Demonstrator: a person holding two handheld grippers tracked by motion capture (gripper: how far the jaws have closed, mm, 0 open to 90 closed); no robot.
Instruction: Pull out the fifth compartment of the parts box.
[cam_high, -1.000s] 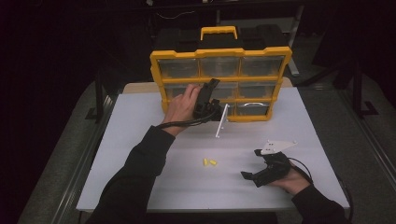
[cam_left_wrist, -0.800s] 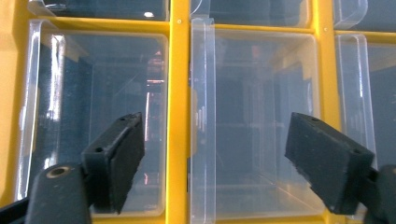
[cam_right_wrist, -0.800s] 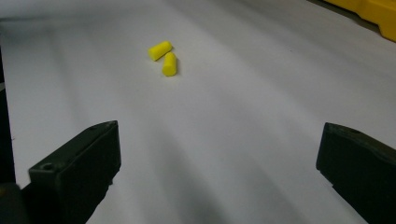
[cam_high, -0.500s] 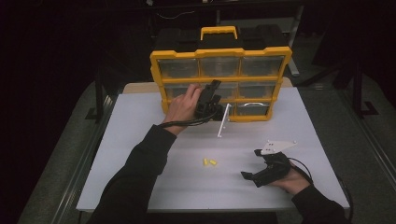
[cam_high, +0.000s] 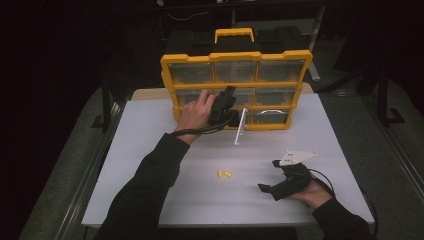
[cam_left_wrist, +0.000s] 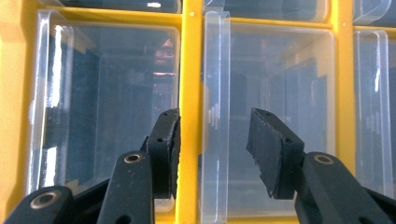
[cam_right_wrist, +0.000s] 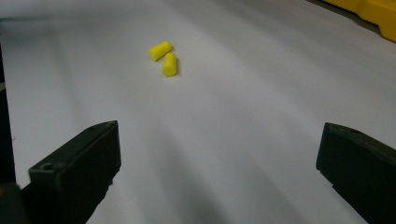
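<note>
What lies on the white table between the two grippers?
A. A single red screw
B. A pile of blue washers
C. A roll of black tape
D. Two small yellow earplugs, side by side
D: two small yellow earplugs lie close together on the white table, ahead of the open right gripper, as the high view and right gripper view show.

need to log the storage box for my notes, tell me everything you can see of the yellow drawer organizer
The drawer organizer stands upright at the far edge of the white table. It looks like yellow plastic, with a carry handle on top and a grid of clear plastic drawers behind yellow dividers. The left gripper is against its front in the middle row, jaws either side of a clear drawer handle; they have just been closing and do not yet press on it.
</note>
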